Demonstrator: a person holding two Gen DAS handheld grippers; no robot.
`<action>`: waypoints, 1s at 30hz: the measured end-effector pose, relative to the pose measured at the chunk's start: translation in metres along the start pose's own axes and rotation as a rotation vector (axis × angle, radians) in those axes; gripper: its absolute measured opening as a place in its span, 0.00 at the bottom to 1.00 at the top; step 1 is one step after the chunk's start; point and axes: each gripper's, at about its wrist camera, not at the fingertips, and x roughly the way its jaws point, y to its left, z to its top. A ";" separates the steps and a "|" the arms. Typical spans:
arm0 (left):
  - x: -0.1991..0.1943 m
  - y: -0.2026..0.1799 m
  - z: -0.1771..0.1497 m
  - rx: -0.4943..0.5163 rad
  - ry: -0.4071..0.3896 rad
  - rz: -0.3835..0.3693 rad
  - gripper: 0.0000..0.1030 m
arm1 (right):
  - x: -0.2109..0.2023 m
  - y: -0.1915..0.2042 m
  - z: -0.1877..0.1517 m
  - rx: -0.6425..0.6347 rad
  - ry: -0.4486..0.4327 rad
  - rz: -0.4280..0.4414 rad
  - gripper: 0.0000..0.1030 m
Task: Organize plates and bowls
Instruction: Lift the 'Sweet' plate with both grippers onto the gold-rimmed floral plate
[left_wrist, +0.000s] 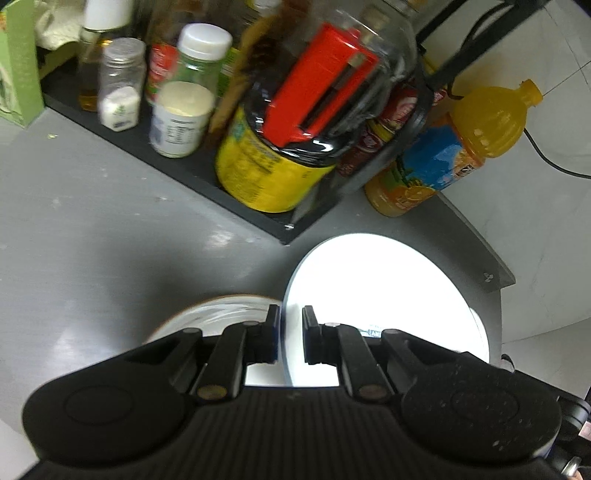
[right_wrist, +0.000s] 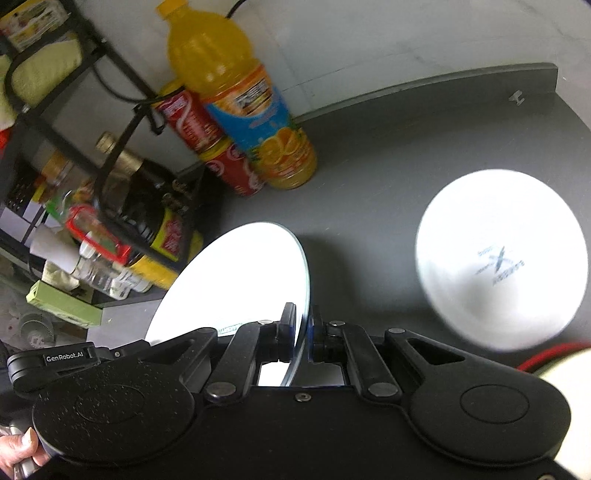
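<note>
While nothing looks stacked yet, can count one white plate (left_wrist: 369, 288) as picked up: hangs tilted, almost on edge, above the grey table (left_wrist: 92, 229), near the corner of the black spice rack (left_wrist: 192, 177). Pinches its rim with the left gripper (left_wrist: 291, 332), jaws drawn narrow with the thin edge between them. Clamps another part of the rim with the right gripper (right_wrist: 304, 332), jaws nearly together and tight on the edge. Judging by that, looks like a two-handed carry of a single plate, midway and not yet set down anywhere.

Leaves plenty to do. Shows an upturned white bowl (right_wrist: 498, 258) alone on the table, well apart from the plate, off to the right in the right wrist view. Shows a brown-rimmed dish (left_wrist: 210, 314) lying flat below the left gripper, and part of a red-rimmed white piece (right_wrist: 565, 369) at the lower right edge, too cropped to name. Suggests an early stage: pieces lying apart, none nested, no pile formed. Calls for care near the orange juice bottle (right_wrist: 236, 92) and the red cans (right_wrist: 207, 133) beside the rack
</note>
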 end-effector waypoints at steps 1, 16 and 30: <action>-0.003 0.005 -0.001 0.004 0.001 0.002 0.09 | 0.000 0.004 -0.004 0.001 -0.002 0.002 0.06; -0.022 0.055 -0.024 0.034 0.046 -0.001 0.09 | -0.001 0.034 -0.066 0.034 -0.015 -0.024 0.06; -0.015 0.076 -0.039 0.027 0.102 0.012 0.09 | 0.000 0.040 -0.095 0.019 0.014 -0.085 0.06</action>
